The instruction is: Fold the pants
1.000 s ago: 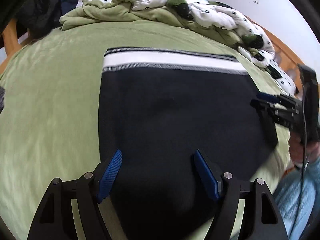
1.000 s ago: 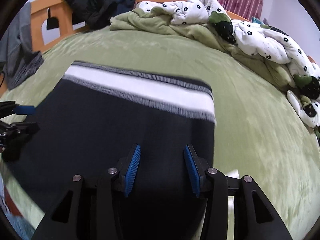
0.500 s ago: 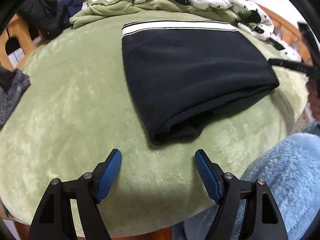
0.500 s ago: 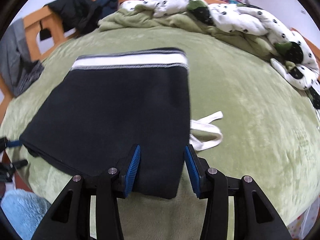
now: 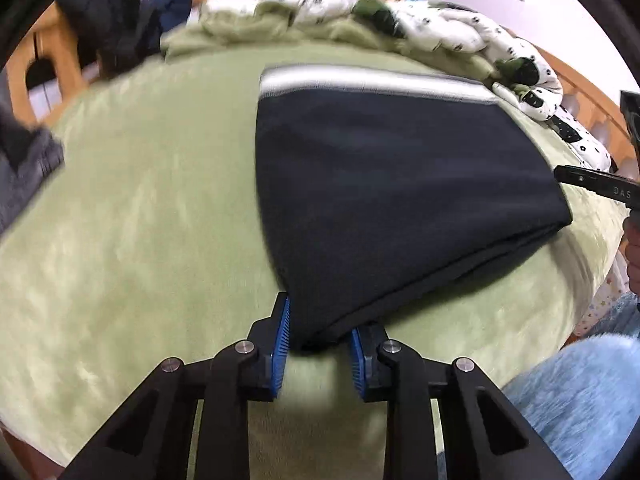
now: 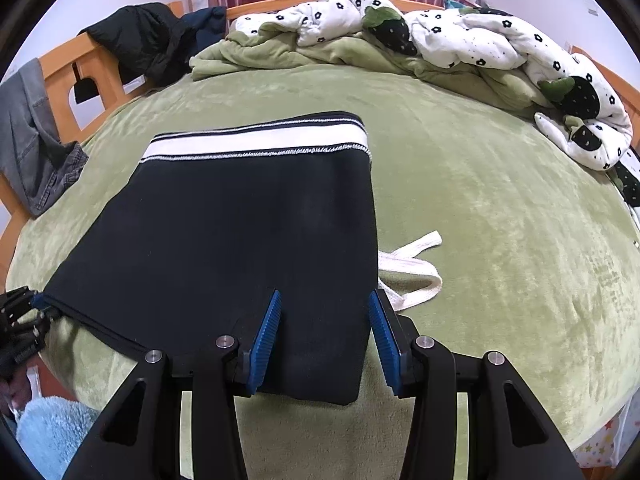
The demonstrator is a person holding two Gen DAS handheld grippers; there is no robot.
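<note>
Black pants [image 6: 240, 232] with a white striped waistband [image 6: 256, 144] lie folded into a rectangle on the green bed; they also show in the left wrist view [image 5: 392, 200]. My left gripper [image 5: 318, 332] has its blue pads on either side of the near left corner of the pants, partly closed. My right gripper [image 6: 324, 320] is open over the near right corner, the fabric lying between its fingers. A white drawstring [image 6: 412, 268] sticks out from the right edge.
The green blanket [image 6: 500, 220] covers the bed. A rumpled white floral quilt [image 6: 460, 36] is piled at the far side. Dark clothes [image 6: 144, 44] and grey jeans [image 6: 32, 140] hang on the wooden frame at left. A light blue fuzzy sleeve [image 5: 580, 392] is at the near edge.
My left gripper moved forward to the near left corner of the pants and narrowed its jaws around it. My right gripper stayed open at the near right corner.
</note>
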